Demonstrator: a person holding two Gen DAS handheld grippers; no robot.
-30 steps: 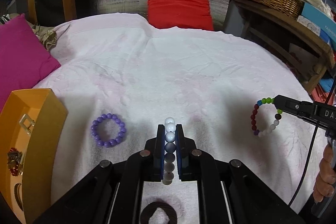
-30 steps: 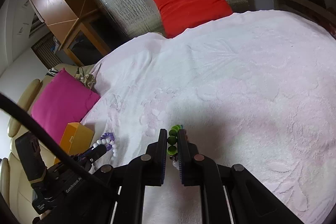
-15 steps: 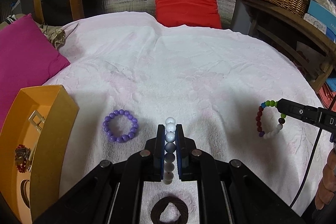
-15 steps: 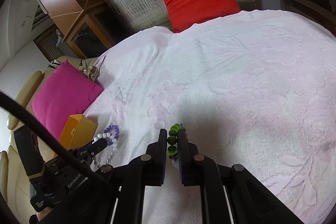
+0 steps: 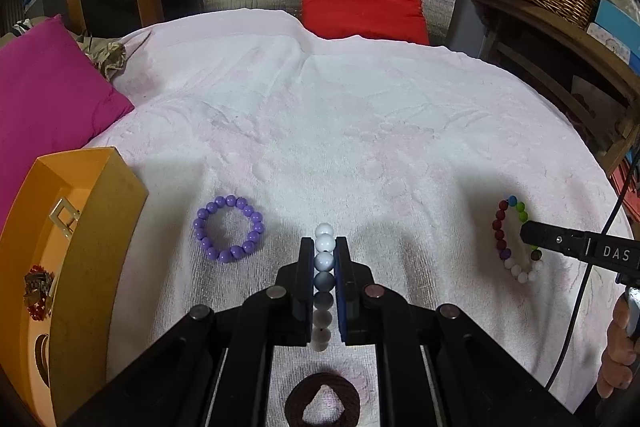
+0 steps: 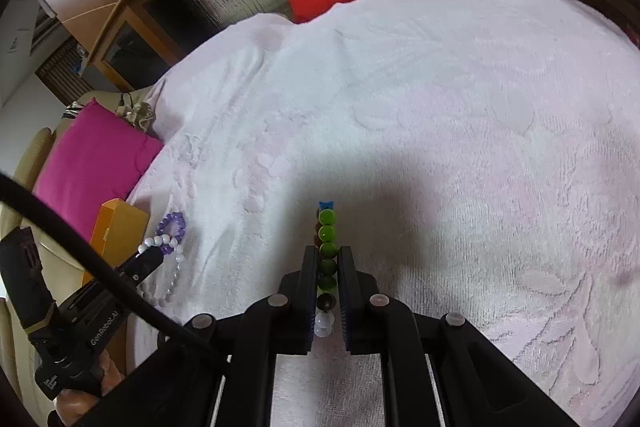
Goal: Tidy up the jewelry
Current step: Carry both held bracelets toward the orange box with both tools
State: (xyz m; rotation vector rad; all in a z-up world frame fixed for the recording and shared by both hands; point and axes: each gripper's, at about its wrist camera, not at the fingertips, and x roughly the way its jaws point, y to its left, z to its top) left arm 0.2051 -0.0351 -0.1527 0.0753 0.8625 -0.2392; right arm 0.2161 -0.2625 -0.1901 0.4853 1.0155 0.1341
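Grippers are both holding bracelets. Compared with a second ago, the right gripper [image 6: 325,291] is sinking toward the towel [image 5: 360,131], its multicolour bracelet [image 6: 327,255] now sitting lower at right of the left wrist view, jaws clamped on the green beads. The left gripper [image 5: 324,287] is keeping its place at lower centre of its frame, jaws closed on the white-grey bracelet [image 5: 324,267]. Judgement: neither piece is being delivered to the box yet; the right one appears to be heading down onto the cloth.

A dark hair tie [image 5: 322,401] is lying at the bottom edge, nearest the camera. The purple bracelet [image 5: 229,229] is lying loose at centre left, untouched, just beside the orange box [image 5: 100,211]. That box, at far left, is holding a red beaded piece [image 5: 38,291] and a gold clasp [image 5: 64,217]; further contents are being cut off by the frame edge.
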